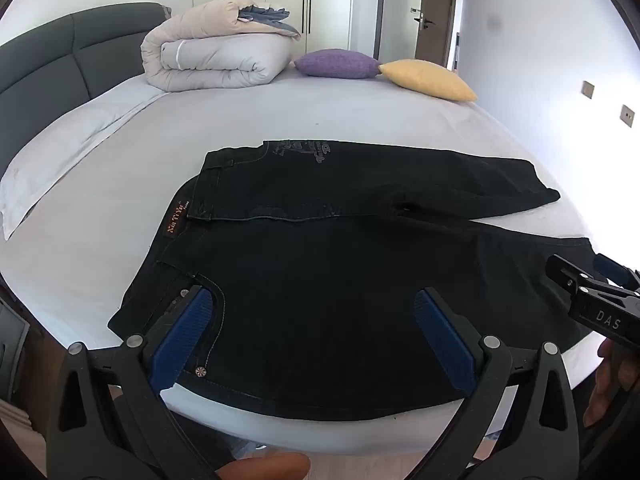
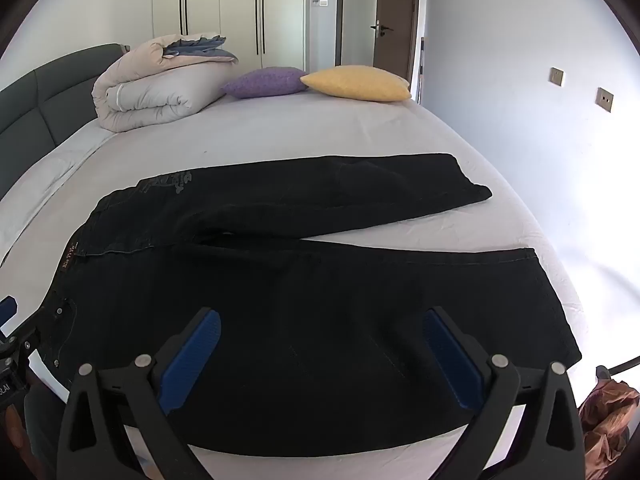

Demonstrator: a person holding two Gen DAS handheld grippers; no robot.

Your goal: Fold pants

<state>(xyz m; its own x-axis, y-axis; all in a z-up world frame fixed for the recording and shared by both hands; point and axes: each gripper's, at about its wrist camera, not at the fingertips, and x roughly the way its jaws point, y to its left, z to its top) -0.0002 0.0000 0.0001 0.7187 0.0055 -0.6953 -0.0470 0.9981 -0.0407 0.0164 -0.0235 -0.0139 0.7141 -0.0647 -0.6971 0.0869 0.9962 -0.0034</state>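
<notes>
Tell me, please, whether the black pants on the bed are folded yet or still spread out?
Spread out, not folded. The black pants lie flat on the bed, both legs apart in a V, waistband to the left. Both grippers are open, holding nothing.

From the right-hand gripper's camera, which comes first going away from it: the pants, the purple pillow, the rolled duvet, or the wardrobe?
1. Pants: spread on the bed right under the open right gripper.
2. Duvet: rolled, far left, by the headboard.
3. Purple pillow: far edge of the bed, centre; too close to the duvet to rank surely.
4. Wardrobe: against the back wall.
</notes>
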